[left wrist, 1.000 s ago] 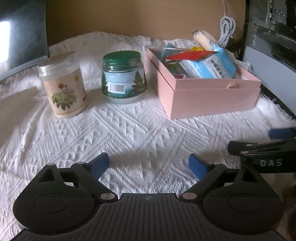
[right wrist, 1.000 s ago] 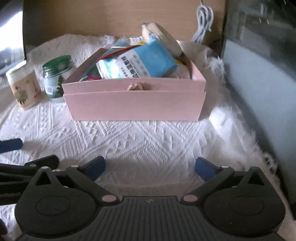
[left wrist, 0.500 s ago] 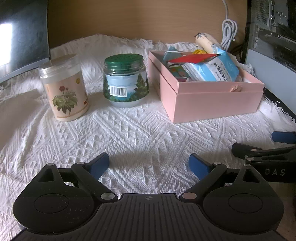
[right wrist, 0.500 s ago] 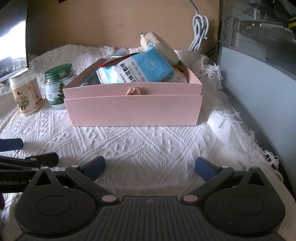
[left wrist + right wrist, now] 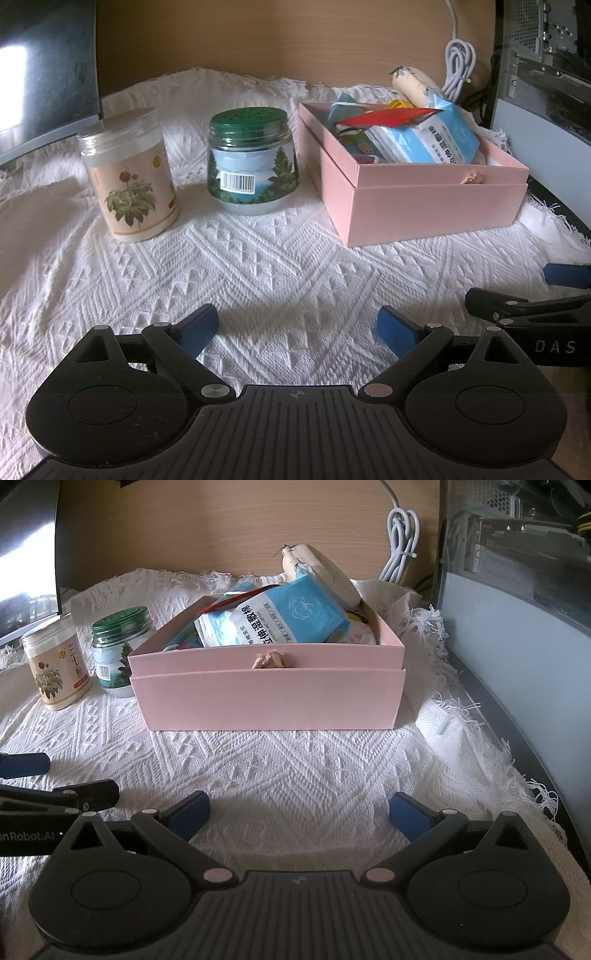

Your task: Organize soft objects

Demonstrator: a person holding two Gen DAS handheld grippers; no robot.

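Grippers sit low over the white woven cloth (image 5: 295,760), short of the pink box (image 5: 269,698): my left gripper (image 5: 297,328) and right gripper (image 5: 299,812) both have their blue fingers spread wide, holding nothing. Inside the box I see the soft things piled, a blue wipes pack (image 5: 291,620) on top. Left of the box stand a green-lidded jar (image 5: 251,162) and a flower-printed jar (image 5: 129,173). Behind the box a white cable (image 5: 402,550) hangs against the wooden wall (image 5: 221,528).

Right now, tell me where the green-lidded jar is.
In the left wrist view the green-lidded jar stands upright on the white cloth, left of centre, between the flower-printed jar on its left and the pink box on its right.
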